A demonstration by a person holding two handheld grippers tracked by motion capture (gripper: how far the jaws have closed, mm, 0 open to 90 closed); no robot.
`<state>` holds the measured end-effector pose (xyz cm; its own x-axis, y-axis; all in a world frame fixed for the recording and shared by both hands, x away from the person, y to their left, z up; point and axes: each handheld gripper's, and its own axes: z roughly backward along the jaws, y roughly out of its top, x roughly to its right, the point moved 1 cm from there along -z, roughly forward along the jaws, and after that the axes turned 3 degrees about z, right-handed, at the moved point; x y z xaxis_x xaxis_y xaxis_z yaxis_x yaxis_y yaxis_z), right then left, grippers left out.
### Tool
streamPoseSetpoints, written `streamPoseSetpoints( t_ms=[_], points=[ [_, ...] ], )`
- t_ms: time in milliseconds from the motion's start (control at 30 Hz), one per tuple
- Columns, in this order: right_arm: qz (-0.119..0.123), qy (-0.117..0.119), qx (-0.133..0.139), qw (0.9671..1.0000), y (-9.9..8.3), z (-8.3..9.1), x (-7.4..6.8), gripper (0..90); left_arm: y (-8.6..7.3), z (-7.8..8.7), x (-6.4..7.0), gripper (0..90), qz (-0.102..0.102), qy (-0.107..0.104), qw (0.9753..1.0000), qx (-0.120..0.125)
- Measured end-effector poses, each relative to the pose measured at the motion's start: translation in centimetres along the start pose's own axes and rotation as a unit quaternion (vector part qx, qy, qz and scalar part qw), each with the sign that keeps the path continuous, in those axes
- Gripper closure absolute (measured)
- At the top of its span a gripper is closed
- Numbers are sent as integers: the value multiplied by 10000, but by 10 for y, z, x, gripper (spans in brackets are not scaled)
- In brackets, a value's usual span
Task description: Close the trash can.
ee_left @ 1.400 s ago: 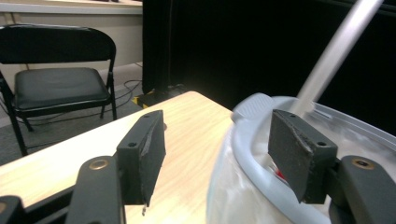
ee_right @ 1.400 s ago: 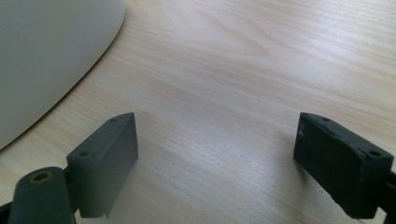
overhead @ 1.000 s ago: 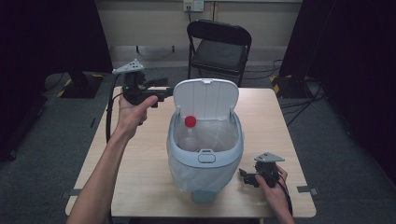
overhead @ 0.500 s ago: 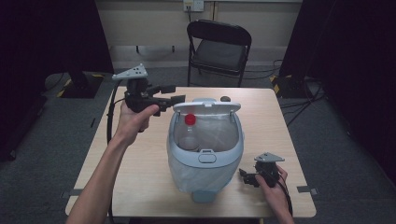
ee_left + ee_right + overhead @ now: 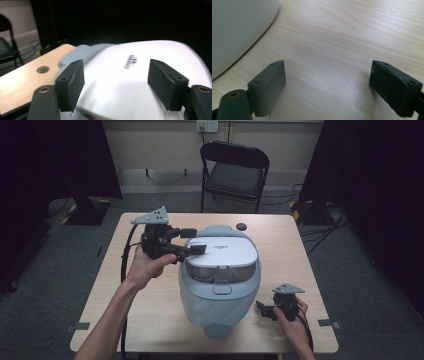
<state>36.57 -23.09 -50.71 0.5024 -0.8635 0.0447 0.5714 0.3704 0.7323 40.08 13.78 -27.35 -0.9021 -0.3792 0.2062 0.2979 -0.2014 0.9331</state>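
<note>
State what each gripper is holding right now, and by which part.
Nothing is held. The left gripper is open, its jaws over the bin's white lid without clamping it. The right gripper is open above the bare table.

Glossy smooth plastic bin lid (image 5: pixel 222 252); matt pale wood-grain table (image 5: pixel 300 250).

A small dark printed marking is being shown on the white lid (image 5: pixel 140 75) of the bin (image 5: pixel 220 290); its characters are too blurred to be read.
</note>
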Motion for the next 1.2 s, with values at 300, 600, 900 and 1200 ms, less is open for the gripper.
streamPoseSetpoints(
  t_ms=[300, 600, 900, 1200],
  points=[
    [0, 0, 0, 10000, 0, 0, 0, 125, -7, -17, 24, 245, -362, -86, 9990, -255],
    [1, 0, 0, 10000, 0, 0, 0, 125, -19, -22, 42, 173, -709, 211, 9971, -183],
    [11, -9, 7, 10000, 0, 0, 0, 125, -17, -23, 45, 173, -821, 267, 9959, -284],
    [5, -24, 8, 10000, 0, 0, 0, 124, -18, -26, 46, 180, -952, 323, 9943, -366]
  ],
)
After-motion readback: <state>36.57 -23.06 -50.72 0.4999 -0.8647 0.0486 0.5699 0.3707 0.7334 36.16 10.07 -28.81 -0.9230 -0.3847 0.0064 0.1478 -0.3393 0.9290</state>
